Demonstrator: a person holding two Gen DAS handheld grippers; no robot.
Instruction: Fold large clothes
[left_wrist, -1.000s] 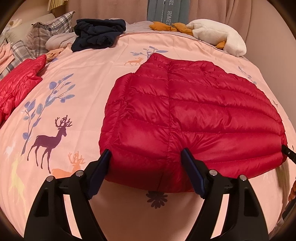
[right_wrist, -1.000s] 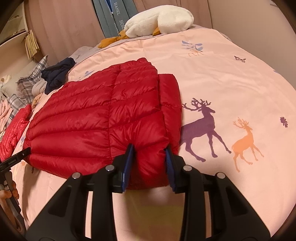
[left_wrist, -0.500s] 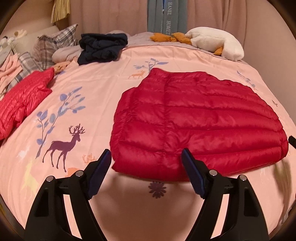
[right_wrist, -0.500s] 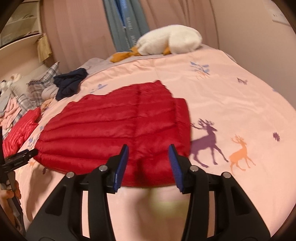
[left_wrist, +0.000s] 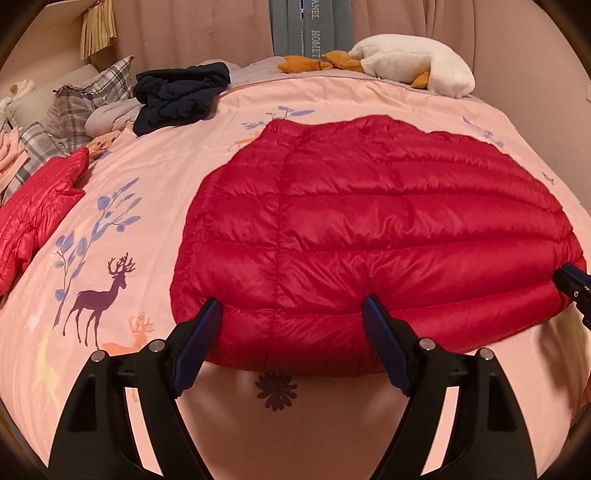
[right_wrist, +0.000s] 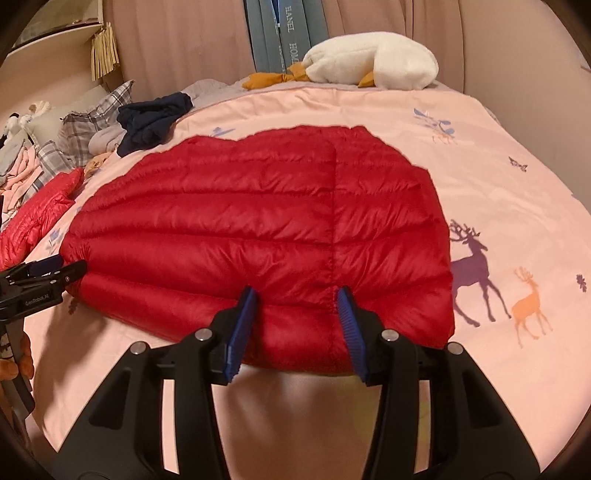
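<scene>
My left gripper is spread wide at the near hem of the red down jacket, pinching nothing. The jacket lies flat mid-bed on the pink deer-print duvet. My right gripper is also parted, its blue pads astride the hem's seam, not closed on fabric.

What we cannot make out

Left of our left gripper, the second red jacket runs off the frame edge; far beyond, curtain lettering is cut at the top, and the plush is perhaps a goose, its head hidden.
</scene>
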